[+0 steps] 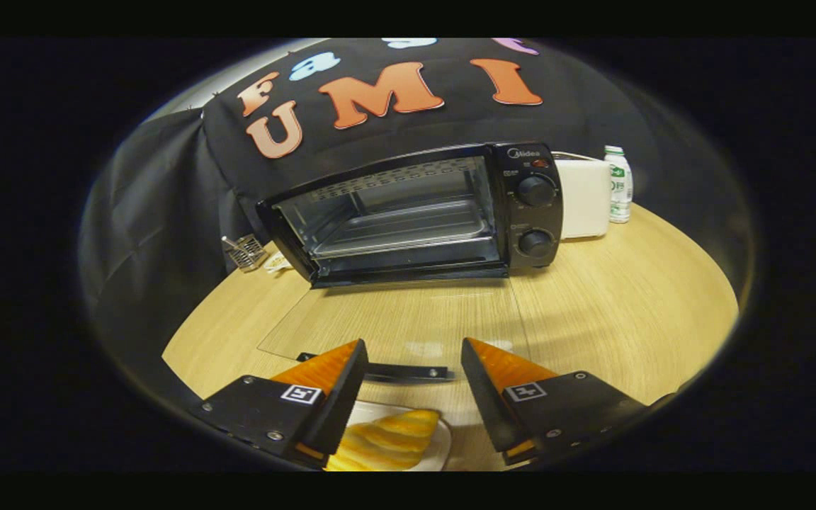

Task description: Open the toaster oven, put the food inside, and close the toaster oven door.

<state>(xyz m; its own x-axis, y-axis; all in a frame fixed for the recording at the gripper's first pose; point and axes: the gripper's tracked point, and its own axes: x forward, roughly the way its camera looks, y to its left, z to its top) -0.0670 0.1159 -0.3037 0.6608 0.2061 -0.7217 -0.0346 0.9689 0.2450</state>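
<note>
The toaster oven [415,212] stands well beyond the jaws on the tabletop [627,312], its glass door [394,326] already swung down flat, the handle [401,370] lying just ahead of the tips. Inside, a tray [401,230] sits waiting. The food [390,443], a pale yellow pastry on a white plate [440,450], lies low between the jaws, nearer the left one.

What could go wrong from here, as I judge it: the pastry looks soft and layered, so a hard squeeze may crush or tear it, while a light one may let it slip on the way over the door. The open glass lies right in the path; carrying the food too low could knock the handle or drag crumbs across the pane. The plate might also slide or tip if a jaw catches its rim.

The gripper [414,368] stands wide apart, released, holding nothing; neither side seems to press on the food, though the left one may be brushing it, which I cannot tell for sure. Beside the oven, a white box [584,198] and a small bottle [618,184] stand clear of the route.
</note>
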